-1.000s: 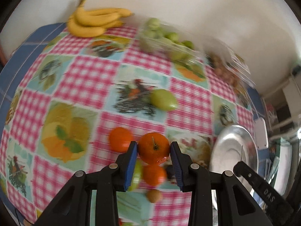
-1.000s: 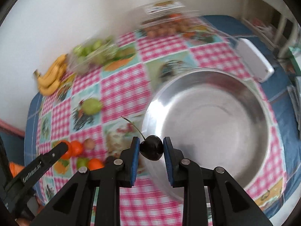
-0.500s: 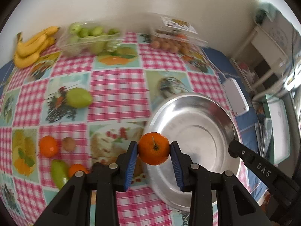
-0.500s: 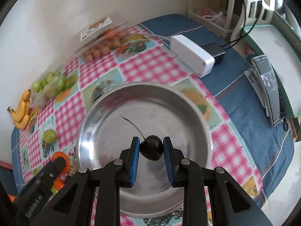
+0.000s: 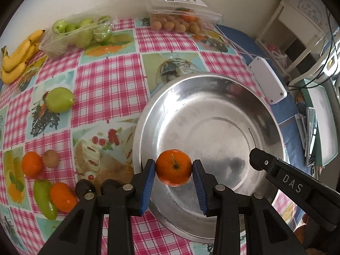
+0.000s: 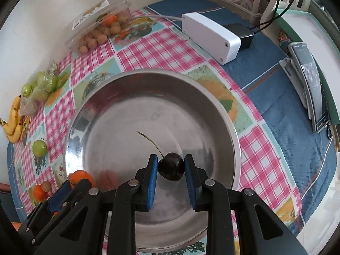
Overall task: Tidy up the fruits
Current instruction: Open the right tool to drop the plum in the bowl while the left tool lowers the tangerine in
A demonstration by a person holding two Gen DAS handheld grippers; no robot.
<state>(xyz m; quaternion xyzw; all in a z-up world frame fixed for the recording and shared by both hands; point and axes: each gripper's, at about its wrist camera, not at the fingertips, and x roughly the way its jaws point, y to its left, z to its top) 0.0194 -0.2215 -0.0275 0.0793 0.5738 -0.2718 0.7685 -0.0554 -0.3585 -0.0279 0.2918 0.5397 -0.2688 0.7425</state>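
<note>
The left gripper (image 5: pixel 173 171) squeezes a round orange mandarin (image 5: pixel 173 167) between its blue pads, just over the near left rim of the big shiny metal bowl (image 5: pixel 191 97). To its right, the right gripper (image 6: pixel 171 166) pinches a dark cherry with a long stem (image 6: pixel 171 166) above the bowl's middle.

Orange tangerine (image 5: pixel 173 167), stem up, over steel bowl (image 5: pixel 212 97) rim; dark cherry (image 6: pixel 171 166), long-stemmed, above bowl middle.

Shiny scuffed metal bowl (image 6: pixel 223 114), glossy checked tablecloth (image 5: pixel 106 80), clear plastic punnet (image 5: pixel 182 10), glossy dark cherry (image 6: pixel 171 166).
</note>
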